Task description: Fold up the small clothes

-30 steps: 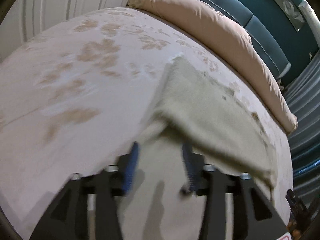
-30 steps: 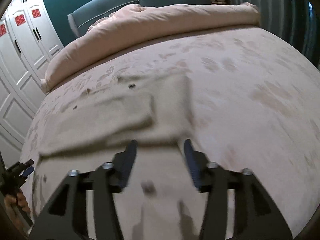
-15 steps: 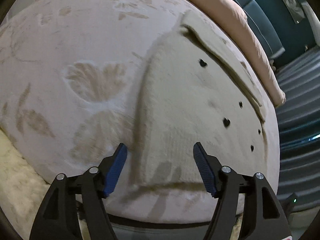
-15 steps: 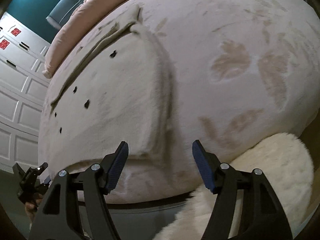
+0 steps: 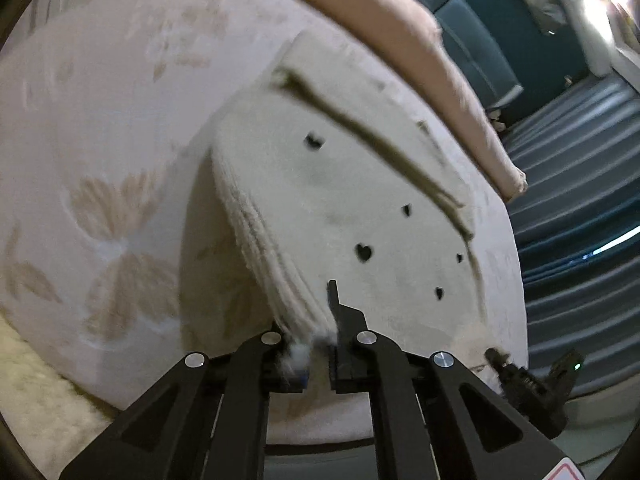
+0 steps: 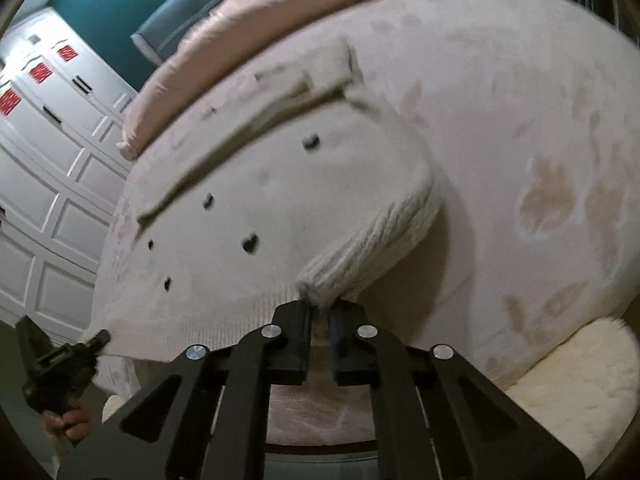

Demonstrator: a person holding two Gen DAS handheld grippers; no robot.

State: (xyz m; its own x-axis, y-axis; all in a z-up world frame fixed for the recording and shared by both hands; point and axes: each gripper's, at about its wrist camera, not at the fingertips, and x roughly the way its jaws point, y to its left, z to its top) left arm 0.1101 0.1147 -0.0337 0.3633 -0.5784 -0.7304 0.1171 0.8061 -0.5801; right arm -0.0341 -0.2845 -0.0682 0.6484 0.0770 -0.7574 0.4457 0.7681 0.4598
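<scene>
A cream knit sweater with small black hearts [image 5: 340,208] lies spread on the bed, its hem toward me. My left gripper [image 5: 318,344] is shut on the hem's left corner, which bunches up between the jaws. In the right wrist view the same sweater [image 6: 280,200] shows, and my right gripper [image 6: 320,320] is shut on the hem's right corner, lifted in a ridge. The left gripper also shows at the lower left of the right wrist view [image 6: 60,364], and the right gripper at the lower right of the left wrist view [image 5: 528,384].
The bed [image 5: 100,140] has a pale cover with a leaf print. A pink duvet [image 5: 400,32] is rolled up at the far side against a teal headboard [image 5: 472,36]. A fluffy cream rug [image 6: 580,392] lies on the floor. White wardrobe doors [image 6: 44,160] stand on the left.
Both grippers, open half a second ago just before the hem, have closed on the sweater's two hem corners. The corners now rise off the bed.
</scene>
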